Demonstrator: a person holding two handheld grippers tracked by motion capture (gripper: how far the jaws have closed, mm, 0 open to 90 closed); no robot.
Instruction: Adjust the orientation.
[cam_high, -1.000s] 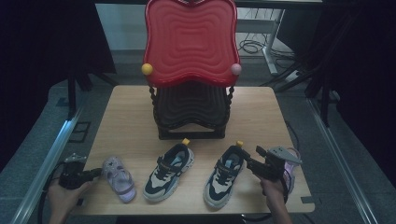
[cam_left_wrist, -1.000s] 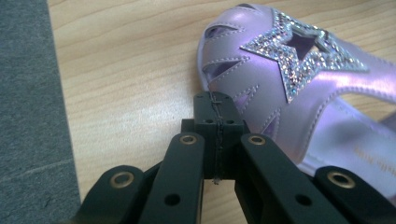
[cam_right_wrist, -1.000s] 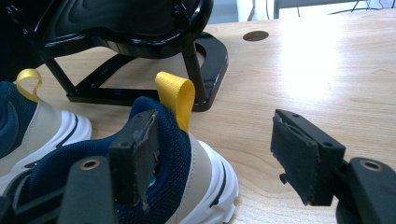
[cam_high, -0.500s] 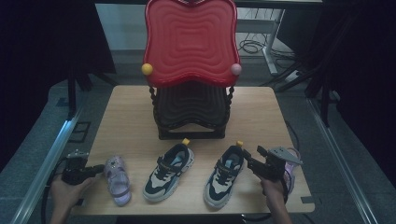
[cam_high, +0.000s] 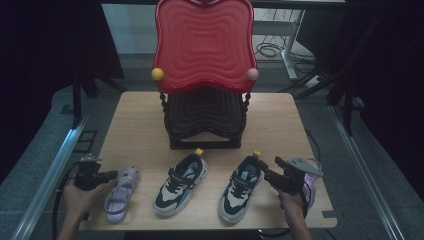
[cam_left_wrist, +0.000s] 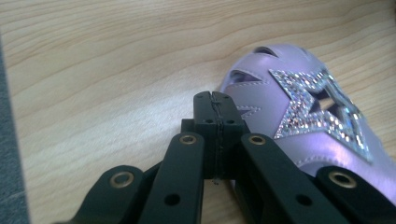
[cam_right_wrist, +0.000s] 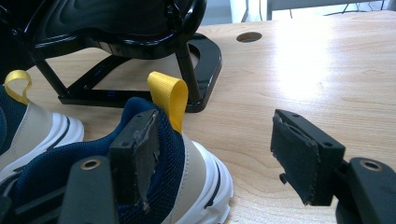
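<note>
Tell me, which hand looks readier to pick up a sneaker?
Probably the right. The right gripper has open jaws at the heel of the right sneaker; the left gripper is shut beside the purple sandal.

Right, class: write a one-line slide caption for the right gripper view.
Right gripper, jaws open, beside the navy sneaker's heel with its yellow pull loop, before the black rack.

Hand-held gripper beside lilac sandal

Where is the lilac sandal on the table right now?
In the high view, the lilac sandal lies at the table's front left, between the left gripper and the left sneaker.
</note>
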